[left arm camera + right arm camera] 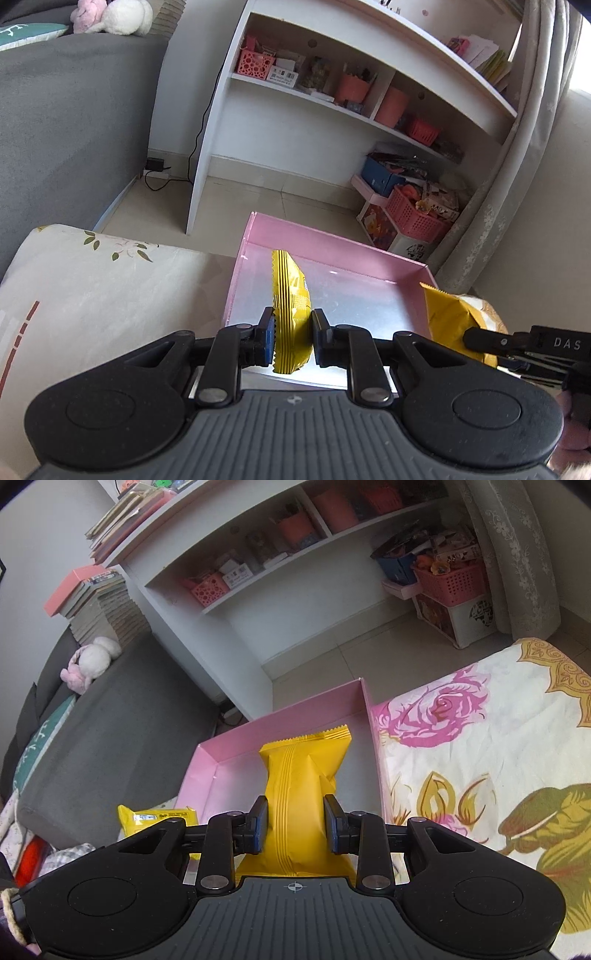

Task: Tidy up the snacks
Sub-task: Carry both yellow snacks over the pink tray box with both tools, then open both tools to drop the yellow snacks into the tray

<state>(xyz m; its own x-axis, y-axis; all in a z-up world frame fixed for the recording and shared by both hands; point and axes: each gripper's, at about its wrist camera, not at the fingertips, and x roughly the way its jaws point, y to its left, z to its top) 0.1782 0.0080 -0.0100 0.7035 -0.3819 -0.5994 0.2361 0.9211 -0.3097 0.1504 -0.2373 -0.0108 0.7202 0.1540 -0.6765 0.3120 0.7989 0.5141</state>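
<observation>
The left gripper [293, 334] is clamped on a flat yellow snack packet [290, 314], held edge-on between its pads, and hangs over the near left part of the pink box [332, 247]. The right gripper [295, 825] is clenched on a puffier yellow snack bag [301, 786], whose crimped top points toward the far wall of the same box. In the left view the right gripper's bag [452, 319] shows at the right, near the box's right wall.

The box floor looks bare, so both snacks should probably go in side by side. A good way is to lower each one until it nearly lies on the floor, let go, and keep the two grippers apart so they do not bump. The thin packet may tip over when freed, so laying it flat first seems wiser.

The box lies on a flowered bedsheet [498, 738]. Beyond it stand a white shelf [221, 122] with pink baskets [413, 216], a grey sofa [74, 110] at the left and a curtain [517, 166] at the right. Nothing blocks the way in.
</observation>
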